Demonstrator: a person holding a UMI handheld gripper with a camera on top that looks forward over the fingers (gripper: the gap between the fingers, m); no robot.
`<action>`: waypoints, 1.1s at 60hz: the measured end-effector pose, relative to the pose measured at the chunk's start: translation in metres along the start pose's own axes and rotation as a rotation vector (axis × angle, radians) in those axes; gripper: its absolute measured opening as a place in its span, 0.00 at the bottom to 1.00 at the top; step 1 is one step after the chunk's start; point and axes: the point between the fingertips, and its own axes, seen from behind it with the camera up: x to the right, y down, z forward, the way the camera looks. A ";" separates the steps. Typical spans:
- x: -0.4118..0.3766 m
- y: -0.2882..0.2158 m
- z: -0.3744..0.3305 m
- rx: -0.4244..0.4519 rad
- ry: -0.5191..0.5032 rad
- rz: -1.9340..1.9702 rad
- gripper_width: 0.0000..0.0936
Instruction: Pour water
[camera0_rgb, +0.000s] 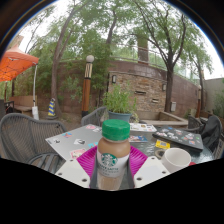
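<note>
A Starbucks glass bottle (113, 152) with a green cap and beige drink stands upright between my gripper's (112, 165) two pink-padded fingers (84, 162). Both pads press on the bottle's sides, so the gripper is shut on it. A white cup (177, 157) sits on the table beyond and to the right of the bottle. The bottle's base is hidden by the gripper body.
A light patio table (75, 142) carries a yellow item (162, 146) and a box (142, 128) behind the bottle. Metal mesh chairs (22, 133) stand to the left. A stone wall (150, 90), trees and an orange umbrella (15, 62) lie beyond.
</note>
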 end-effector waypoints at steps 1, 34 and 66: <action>0.001 0.000 0.000 -0.005 0.000 0.005 0.46; 0.061 -0.079 0.015 -0.043 -0.211 1.374 0.38; 0.088 -0.091 0.003 -0.054 -0.458 2.424 0.38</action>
